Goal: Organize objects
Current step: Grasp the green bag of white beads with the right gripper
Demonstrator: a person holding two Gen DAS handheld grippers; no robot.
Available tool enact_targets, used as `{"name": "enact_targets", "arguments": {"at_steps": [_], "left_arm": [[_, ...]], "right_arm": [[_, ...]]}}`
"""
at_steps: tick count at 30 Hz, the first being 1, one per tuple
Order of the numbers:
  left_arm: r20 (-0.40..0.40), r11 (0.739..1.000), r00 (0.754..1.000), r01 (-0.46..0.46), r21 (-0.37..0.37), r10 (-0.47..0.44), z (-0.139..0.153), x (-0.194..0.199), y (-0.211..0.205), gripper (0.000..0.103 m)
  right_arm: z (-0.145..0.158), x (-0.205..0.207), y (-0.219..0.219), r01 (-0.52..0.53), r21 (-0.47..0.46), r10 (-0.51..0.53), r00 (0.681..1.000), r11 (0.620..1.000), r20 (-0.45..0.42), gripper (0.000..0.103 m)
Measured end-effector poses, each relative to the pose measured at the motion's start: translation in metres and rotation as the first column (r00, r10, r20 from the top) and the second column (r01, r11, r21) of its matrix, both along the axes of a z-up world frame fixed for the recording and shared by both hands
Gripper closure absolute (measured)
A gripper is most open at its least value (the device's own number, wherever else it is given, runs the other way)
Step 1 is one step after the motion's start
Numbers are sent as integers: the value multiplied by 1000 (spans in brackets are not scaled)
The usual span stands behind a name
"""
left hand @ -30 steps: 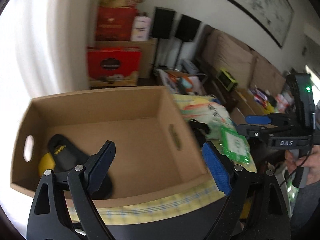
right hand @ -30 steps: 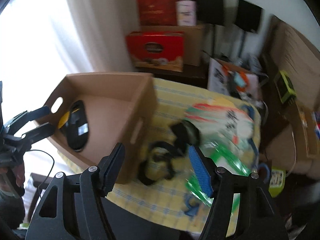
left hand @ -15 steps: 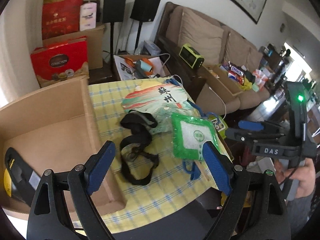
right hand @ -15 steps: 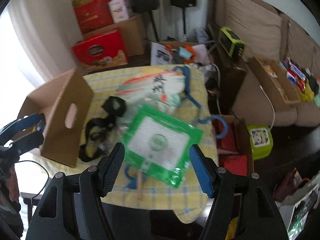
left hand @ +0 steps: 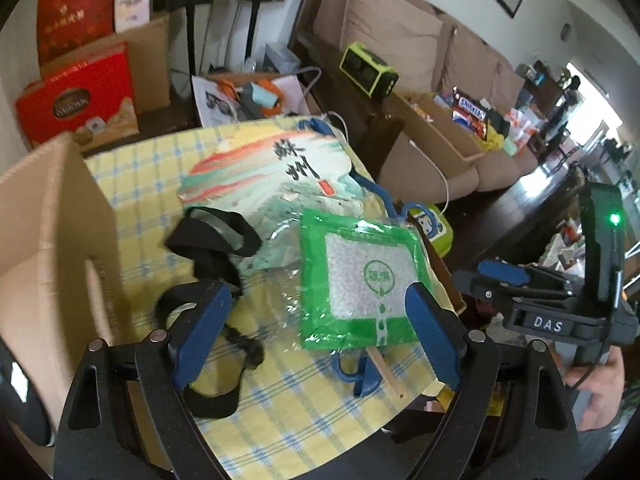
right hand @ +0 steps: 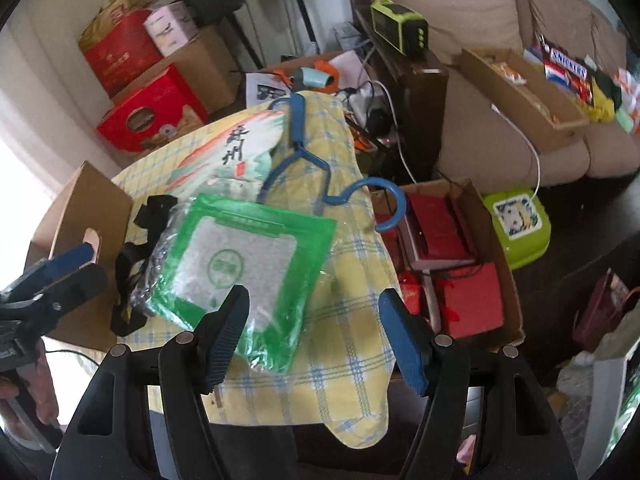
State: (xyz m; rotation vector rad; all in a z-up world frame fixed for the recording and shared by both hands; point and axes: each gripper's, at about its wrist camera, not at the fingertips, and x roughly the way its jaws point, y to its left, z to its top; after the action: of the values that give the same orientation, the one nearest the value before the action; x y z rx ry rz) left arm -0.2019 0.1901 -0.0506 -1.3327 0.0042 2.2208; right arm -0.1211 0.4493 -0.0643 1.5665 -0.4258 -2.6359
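Note:
A green packet [left hand: 360,276] [right hand: 240,268] lies on the yellow checked tablecloth [left hand: 140,168] [right hand: 352,312], over a painted fan [left hand: 272,164] [right hand: 228,152] and a blue hanger [right hand: 300,152] [left hand: 360,376]. A black strap [left hand: 212,248] [right hand: 128,264] lies beside a cardboard box [left hand: 48,240] [right hand: 80,208]. My left gripper [left hand: 316,328] is open above the strap and packet. My right gripper [right hand: 316,332] is open above the packet's near right corner. Each gripper shows in the other's view, the left [right hand: 52,272] and the right [left hand: 504,276].
Red gift boxes [left hand: 80,96] and speakers stand behind the table. A sofa [left hand: 400,40] with a snack carton runs along the right. A floor box of red items [right hand: 452,264] and a green case [right hand: 516,224] sit right of the table.
Both grippers have swung right, away from the cardboard box, and closer to the green packet. Both stay open and empty.

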Motion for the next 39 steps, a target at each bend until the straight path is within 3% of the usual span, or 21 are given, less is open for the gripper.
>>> {"name": "enact_targets", "arguments": {"at_steps": [7,17,21,22,27,34,39], "left_arm": [[79,1000,997,-2,-13,3,-29,-18,14,16],[137,1000,990,17,4,-17,-48,-21,27,18],[159,1000,987,23,-12,-21,-57,-22,30,40],[159,999,987,24,-22,-20,-58,-22,31,47],[174,1000,984,27,0,-26,-59,-20,30,61],[127,999,991,41,-9,-39,-41,-11,29,77],[95,999,995,44,11,-44,-23,-2,21,80]], "right_arm": [[-24,-7,9,29,-115,-26,999,993,29,35],[-42,-13,8,29,-227,-20,999,973,41,58],[-42,-13,7,32,-258,-25,999,966,30,71],[-41,-12,6,31,-254,-25,999,967,27,71],[-35,-11,-4,-6,-245,9,1000,970,10,71],[-21,-1,-7,-25,-247,18,999,969,-32,75],[-5,5,-6,-37,-268,20,998,963,-63,80]]}}
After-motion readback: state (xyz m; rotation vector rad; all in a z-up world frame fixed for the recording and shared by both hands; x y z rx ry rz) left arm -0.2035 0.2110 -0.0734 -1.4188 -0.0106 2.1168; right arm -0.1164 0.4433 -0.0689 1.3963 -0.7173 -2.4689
